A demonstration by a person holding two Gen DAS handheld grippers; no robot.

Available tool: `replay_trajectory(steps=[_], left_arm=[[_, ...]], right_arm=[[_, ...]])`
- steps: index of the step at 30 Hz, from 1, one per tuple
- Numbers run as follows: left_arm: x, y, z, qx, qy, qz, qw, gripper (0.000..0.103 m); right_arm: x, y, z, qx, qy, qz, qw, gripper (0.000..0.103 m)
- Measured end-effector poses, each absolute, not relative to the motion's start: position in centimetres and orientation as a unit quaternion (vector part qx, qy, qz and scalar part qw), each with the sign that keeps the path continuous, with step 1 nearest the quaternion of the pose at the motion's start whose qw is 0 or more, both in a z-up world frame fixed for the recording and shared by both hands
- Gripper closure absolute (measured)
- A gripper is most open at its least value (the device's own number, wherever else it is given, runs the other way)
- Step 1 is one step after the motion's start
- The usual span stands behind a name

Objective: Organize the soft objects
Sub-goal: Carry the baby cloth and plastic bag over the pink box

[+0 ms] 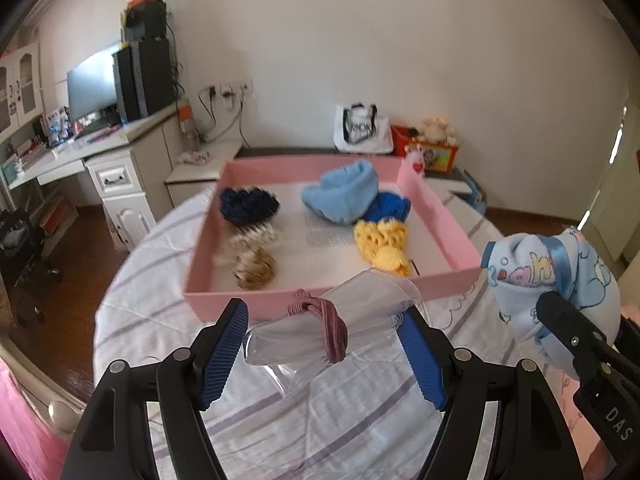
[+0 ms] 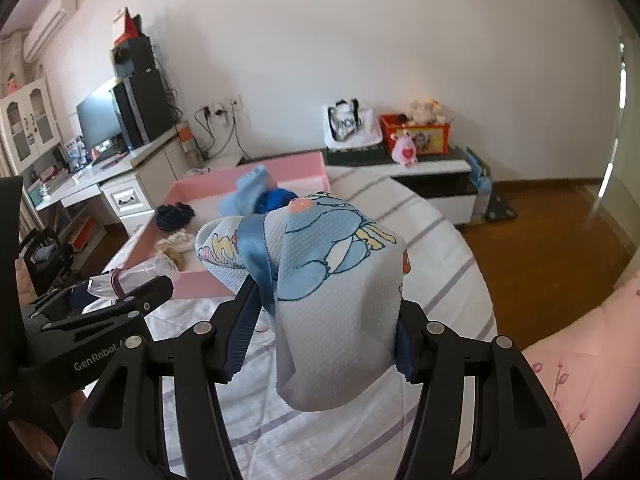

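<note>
Hanging just short of the pink tray's (image 1: 304, 300) near wall, left gripper (image 1: 324, 354) clamps clear bundle (image 1: 304, 336), right gripper (image 2: 320, 334) printed cloth (image 2: 340, 280).

Both wrist views look down, close, sharing the pink tray (image 1: 320, 298).

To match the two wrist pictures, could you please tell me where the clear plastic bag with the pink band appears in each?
Left wrist: clear plastic bag at lower centre, between the left gripper fingers.
Right wrist: clear plastic bag at left edge, mid-height.
Shared landmark: the pink tray behind it.
</note>
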State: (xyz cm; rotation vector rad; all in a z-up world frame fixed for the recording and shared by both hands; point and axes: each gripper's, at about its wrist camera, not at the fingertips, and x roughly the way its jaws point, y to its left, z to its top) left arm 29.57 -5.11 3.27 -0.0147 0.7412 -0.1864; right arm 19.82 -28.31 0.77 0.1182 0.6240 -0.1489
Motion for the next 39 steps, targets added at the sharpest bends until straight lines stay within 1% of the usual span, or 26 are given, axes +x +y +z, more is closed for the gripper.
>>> replay_trajectory(steps=[13, 25, 31, 39], left_arm=[[20.5, -1.9, 8.4, -0.007, 0.273, -0.065, 0.96, 0.031], [12.2, 0.8, 11.6, -0.014, 0.203, -0.055, 0.978, 0.031], [8.1, 1.8, 12.1, -0.016, 0.173, -0.048, 0.984, 0.031], [4.7, 2.3, 10.7, -0.019, 0.159, -0.042, 0.986, 0.031]], right_arm=[[15.2, -24.4, 4.8, 0.04, 0.238, -0.04, 0.97, 0.048], [9.5, -22.0, 8.1, 0.026, 0.164, -0.023, 0.986, 0.048], [7.0, -21.3, 8.9, 0.024, 0.139, -0.021, 0.99, 0.048], [5.6, -20.5, 9.3, 0.018, 0.124, -0.019, 0.992, 0.048]])
